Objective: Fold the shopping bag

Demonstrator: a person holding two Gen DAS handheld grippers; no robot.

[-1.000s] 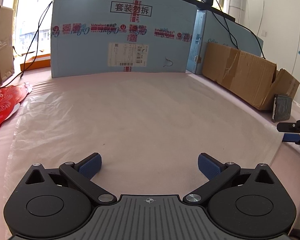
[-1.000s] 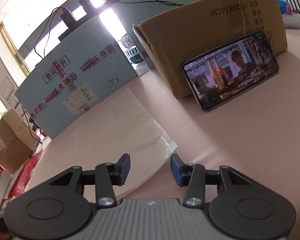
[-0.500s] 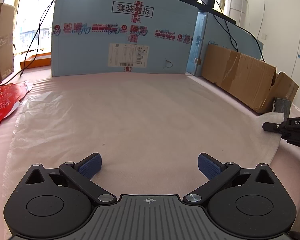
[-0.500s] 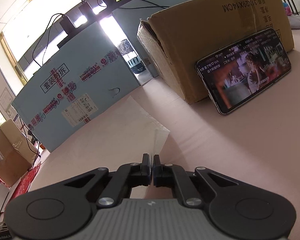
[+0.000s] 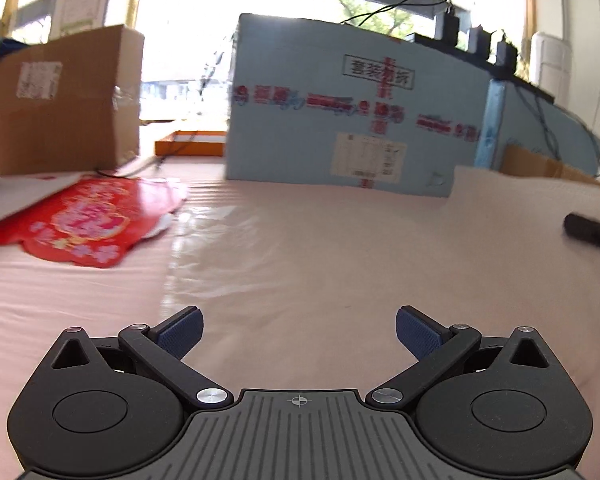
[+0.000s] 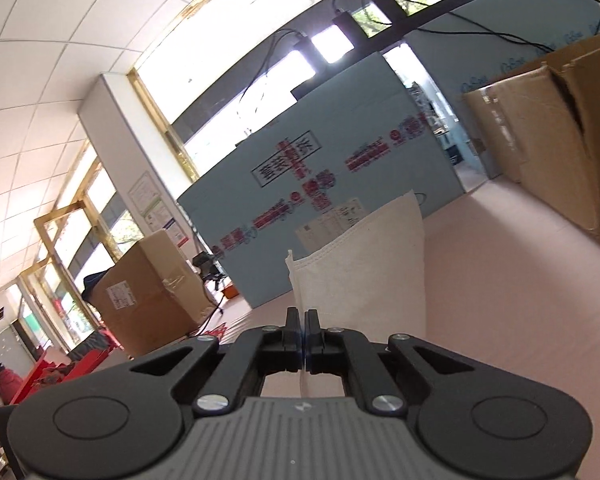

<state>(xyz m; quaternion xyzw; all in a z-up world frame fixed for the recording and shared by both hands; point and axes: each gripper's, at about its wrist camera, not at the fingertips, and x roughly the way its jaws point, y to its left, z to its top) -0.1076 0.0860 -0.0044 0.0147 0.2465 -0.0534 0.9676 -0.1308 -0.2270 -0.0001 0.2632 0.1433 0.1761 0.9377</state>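
The right gripper [image 6: 302, 334] is closed, its jaws pressed together on the edge of the shopping bag [image 6: 364, 268]; no gap is seen between the pads apart from the thin fabric. The pinched corner of the pale, off-white bag is held raised off the bench [image 6: 520, 264], so that this part stands up as a tilted sheet in front of the large blue carton [image 6: 340, 168]. In the left wrist view the same raised corner [image 5: 520, 200] is seen at the right edge of the bench, with the dark tip of the right gripper [image 5: 584, 228] beside it; the remainder of the bag lies flat across the middle of the bench. The left gripper [image 5: 298, 330] is held wide open above the near part of the bag, with nothing between its blue pads [image 5: 182, 330]. A red patterned bag [image 5: 88, 220] lies near the left edge of the bench, just beside the shopping bag. A brown carton [image 5: 64, 100] stands at the far left corner
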